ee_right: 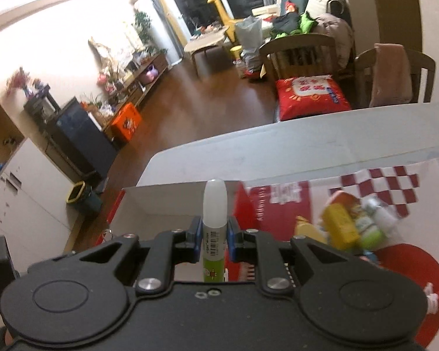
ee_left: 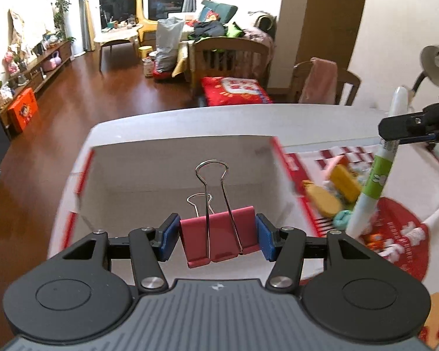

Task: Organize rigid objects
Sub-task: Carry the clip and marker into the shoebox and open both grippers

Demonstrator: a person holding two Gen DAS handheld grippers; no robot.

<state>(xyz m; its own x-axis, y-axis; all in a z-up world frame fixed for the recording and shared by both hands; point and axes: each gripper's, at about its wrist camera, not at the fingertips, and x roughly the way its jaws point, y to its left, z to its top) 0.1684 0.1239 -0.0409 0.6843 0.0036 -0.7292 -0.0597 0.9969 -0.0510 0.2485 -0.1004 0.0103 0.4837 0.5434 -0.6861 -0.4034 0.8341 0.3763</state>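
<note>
Here the white table (ee_left: 322, 120) fills the middle band of both views, with a living room beyond it in the upper half. On it, centre frame in the left wrist view, stands an open white cardboard box (ee_left: 172, 169) with red printed edges, and nothing can be seen lying inside it. To the right of the box lies a red-and-white printed cloth (ee_left: 406, 234) bearing a blurred heap of small items (ee_left: 333, 190), yellow and green among them.

By my reading the step in hand is the carry: both picked pieces are on their way to the box, neither yet released.

The left gripper (ee_left: 218, 234) has its blue pads pressed on the two sides of a red binder clip (ee_left: 219, 235), jaws about half spread to take its width. The clip sits low in the centre of that view, over the box, its wire handles pointing away from the camera.

The right gripper (ee_right: 215, 241) is closed almost fully on a slim white glue stick (ee_right: 215, 219) with a green label and a barcode, its rounded cap pointing toward the box's near corner. In the left wrist view that stick hangs at the right edge, above the cloth.

The next move likely calls for lowering each piece inside the box walls, then opening the jaws; the right hand must first cross over the box's rim.
</note>
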